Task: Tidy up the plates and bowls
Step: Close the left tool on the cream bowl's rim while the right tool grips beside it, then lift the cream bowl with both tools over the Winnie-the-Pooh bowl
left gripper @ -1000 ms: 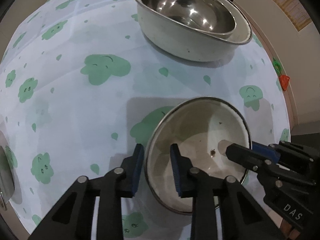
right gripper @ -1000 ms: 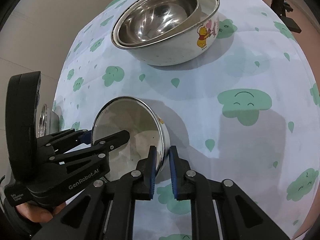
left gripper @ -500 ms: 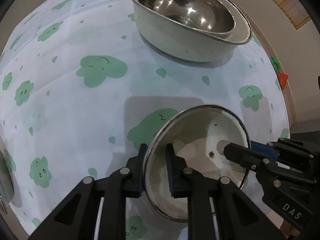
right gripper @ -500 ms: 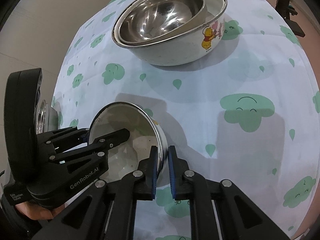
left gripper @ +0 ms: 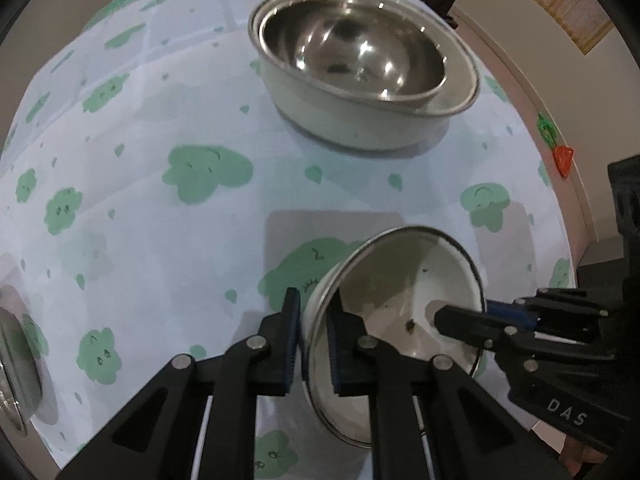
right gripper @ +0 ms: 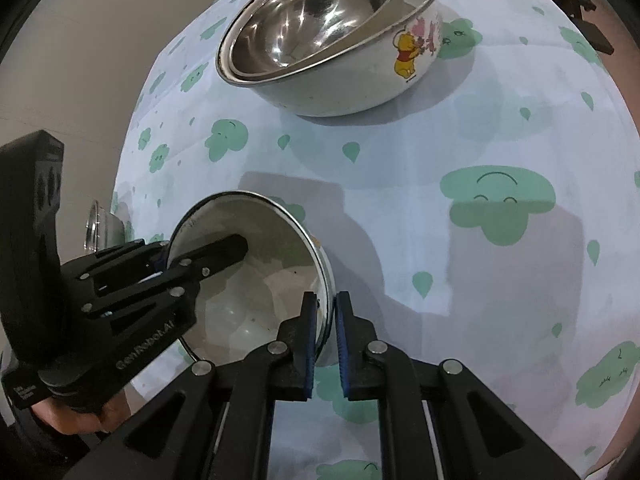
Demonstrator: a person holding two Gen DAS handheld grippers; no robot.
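White enamel with a thin metal rim, the small bowl (left gripper: pixel 404 304) sits tilted at about 5 o'clock in the left wrist view and 7 o'clock in the right wrist view, its mouth turned up and sideways, with a few dark specks inside. Two grippers hold it, one on each side of the rim: the left gripper (left gripper: pixel 314 340) has one blue-padded finger outside the wall and one inside, clamped on the rim at the bowl's 8 o'clock edge, and the right gripper (right gripper: pixel 323 330) pinches the rim the same way on the opposite side, its pads closed on the metal edge. Whether the bowl's base touches the cloth or hangs just above it cannot be told. At 12 o'clock, well apart from it, stand two nested bowls: a steel bowl (right gripper: pixel 312 20) resting tilted inside a larger white enamel bowl (right gripper: pixel 360 80) that carries a cartoon bear print on its wall. That makes three bowls on show, plus a fourth steel vessel (left gripper: pixel 12 364) cut off by the frame edge at 9 o'clock. All rest on a pale tablecloth (left gripper: pixel 152 248) printed with green smiling clouds and drops.
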